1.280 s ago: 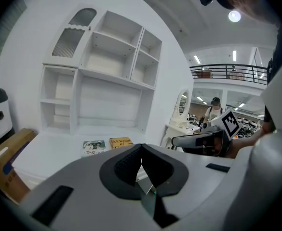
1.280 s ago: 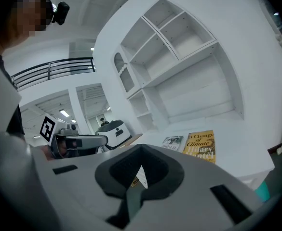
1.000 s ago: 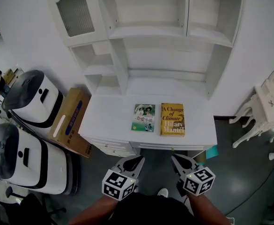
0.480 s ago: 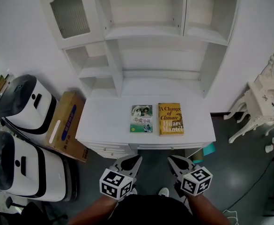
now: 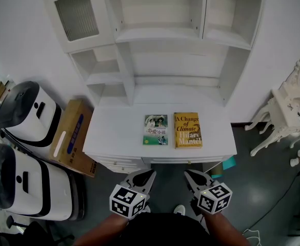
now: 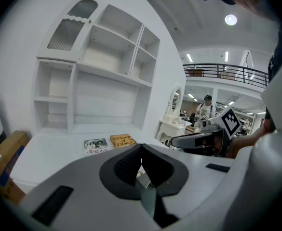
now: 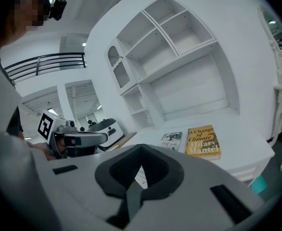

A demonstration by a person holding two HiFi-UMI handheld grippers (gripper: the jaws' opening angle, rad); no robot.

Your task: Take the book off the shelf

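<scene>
The left hand-held gripper [image 5: 149,174] and right hand-held gripper [image 5: 189,173], jaws together and empty, hover off the front edge of the bench [image 5: 114,135].

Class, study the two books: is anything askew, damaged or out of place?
Nothing stands out. The green book and yellow book lie flat, side by side, square to the ledge's front edge.

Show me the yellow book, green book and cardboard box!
yellow book [image 5: 187,130], head view, middle of its cover.
green book [image 5: 155,129], head view, middle of its cover.
cardboard box [image 5: 72,133], head view, its top face.
</scene>
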